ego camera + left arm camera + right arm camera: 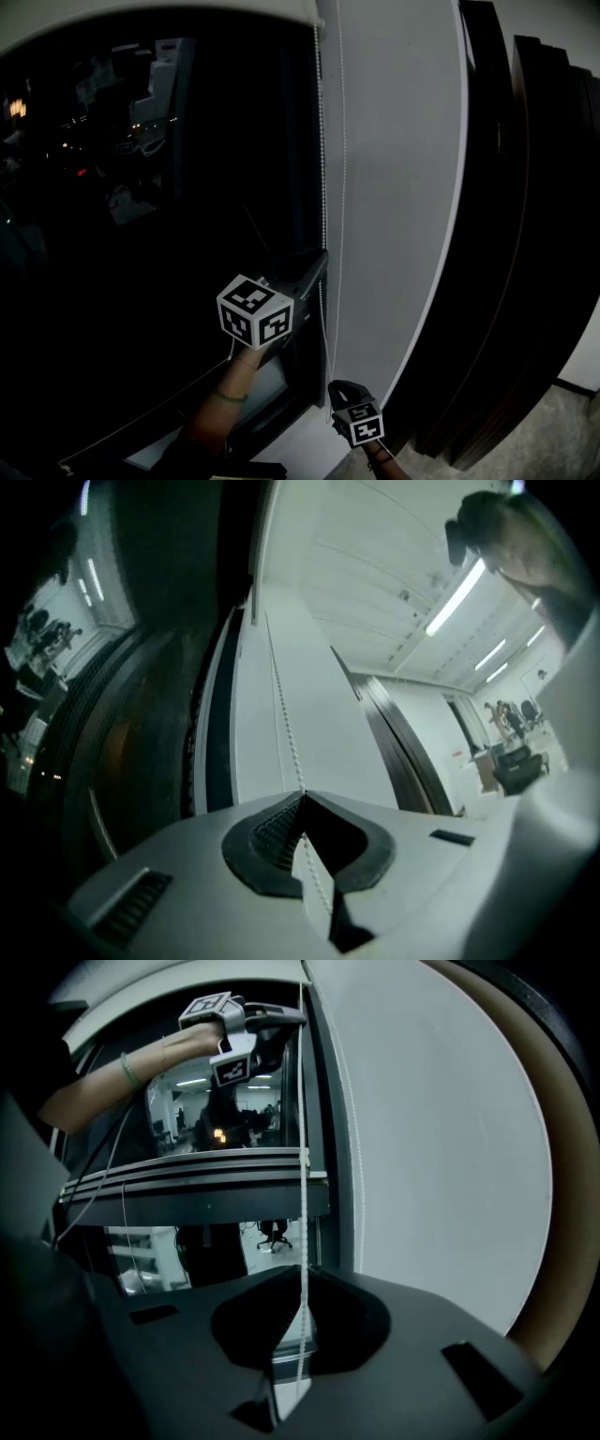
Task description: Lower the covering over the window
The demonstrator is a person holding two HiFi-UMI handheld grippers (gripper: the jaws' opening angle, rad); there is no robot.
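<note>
White bead chain [322,169] hangs vertical (straight).

Surfaces within reach of my tongs
bead chain [324,169]: small pale beads, smooth, plastic-looking; window glass [141,234]: dark, glossy, mirror-like; wall [398,187]: smooth matt white; my left gripper [303,794]: pale matt plastic, dark ribbed pads [275,834]; my right gripper [302,1269]: black matt plastic; marker cube [255,311]: matt printed faces; upright panels [534,234]: dark, faint sheen.

office at night, strip ceiling lights [457,597] upper right, swivel chair [273,1233] mid frame, dark window glass [141,234] at left
</note>
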